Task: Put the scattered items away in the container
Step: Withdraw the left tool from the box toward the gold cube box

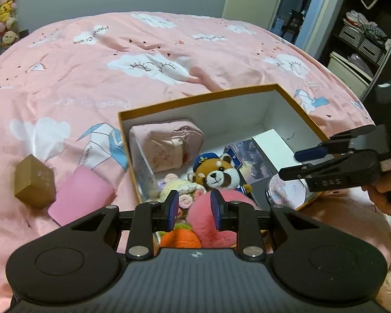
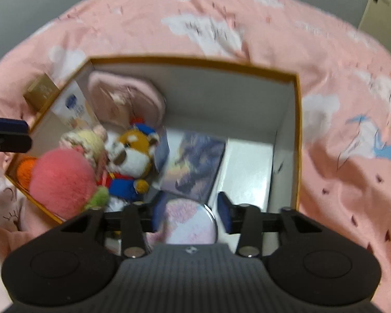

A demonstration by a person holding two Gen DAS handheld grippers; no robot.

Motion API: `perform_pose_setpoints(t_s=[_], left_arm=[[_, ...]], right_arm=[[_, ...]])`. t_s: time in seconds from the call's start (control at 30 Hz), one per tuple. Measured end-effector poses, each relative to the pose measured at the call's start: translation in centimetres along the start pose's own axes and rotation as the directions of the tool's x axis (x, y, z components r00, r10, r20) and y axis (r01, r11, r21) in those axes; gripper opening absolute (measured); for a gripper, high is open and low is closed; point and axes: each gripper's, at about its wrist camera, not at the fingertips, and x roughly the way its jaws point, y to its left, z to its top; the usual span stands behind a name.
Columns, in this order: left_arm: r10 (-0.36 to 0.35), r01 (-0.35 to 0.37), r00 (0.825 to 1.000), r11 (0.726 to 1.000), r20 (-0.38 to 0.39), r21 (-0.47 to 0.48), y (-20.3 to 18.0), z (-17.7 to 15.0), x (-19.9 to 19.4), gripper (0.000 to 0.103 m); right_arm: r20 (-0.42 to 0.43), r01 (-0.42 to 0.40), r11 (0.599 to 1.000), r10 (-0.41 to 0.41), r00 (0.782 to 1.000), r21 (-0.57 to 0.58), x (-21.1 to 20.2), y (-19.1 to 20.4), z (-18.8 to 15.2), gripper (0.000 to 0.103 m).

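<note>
light: soft indoor, moderately bright, no hard shadows | glare: shine on the round compact (image 2: 190,221) | blur: left wrist view sharp, right wrist view smeared across the pink bedcover (image 2: 325,156) | distortion: strong fisheye bending at edges, dark corners

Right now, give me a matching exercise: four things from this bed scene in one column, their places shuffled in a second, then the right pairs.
Things:
1. gold cardboard cube
2. plush bear in a blue cap
3. round glittery pink compact
4. flat white rectangular box

Places:
A. on the box floor by the right wall
B. on the bedspread, outside the box
C. between the right gripper's fingers
D. mid-box, among the soft toys

Pairs: 1-B, 2-D, 3-C, 4-A
</note>
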Motion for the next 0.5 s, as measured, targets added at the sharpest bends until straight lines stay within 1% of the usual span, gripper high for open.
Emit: perform_pose_setpoints(t_s=[0.07, 0.13, 0.27, 0.4, 0.5], left_arm=[[0.015, -0.015, 1.000, 1.000, 0.016, -0.007, 0.2, -0.1, -0.5, 0.030], [0.032, -0.031, 0.999, 0.999, 0.030, -0.015, 0.5, -0.2, -1.0, 0.030], [0.056, -0.055, 0.998, 0.998, 0.040, -0.036, 1.3, -0.3, -2.0, 0.030], [0.071, -0.070, 0.997, 0.997, 0.037, -0.042, 2.7, 0.2, -3.6, 0.030], [0.105, -0.105, 0.994, 0.994, 0.036, -0.018, 3.8, 0.9, -5.8, 0.030]], right_arm=[[0.067, 0.002, 1.000, -0.001, 0.998, -0.023, -1.1, 0.7, -0.1, 0.058], [0.136, -0.004, 0.999, 0.009, 0.991, -0.040, -2.2, 1.3, -0.2, 0.061], [0.229, -0.002, 0.998, 0.015, 0.973, -0.058, -3.2, 2.7, 0.2, 0.066], [0.249, -0.034, 0.999, 0.043, 0.968, -0.043, -3.1, 3.5, 1.2, 0.066], [0.253, -0.074, 0.997, 0.077, 0.965, -0.022, -3.1, 3.7, 1.7, 0.066]])
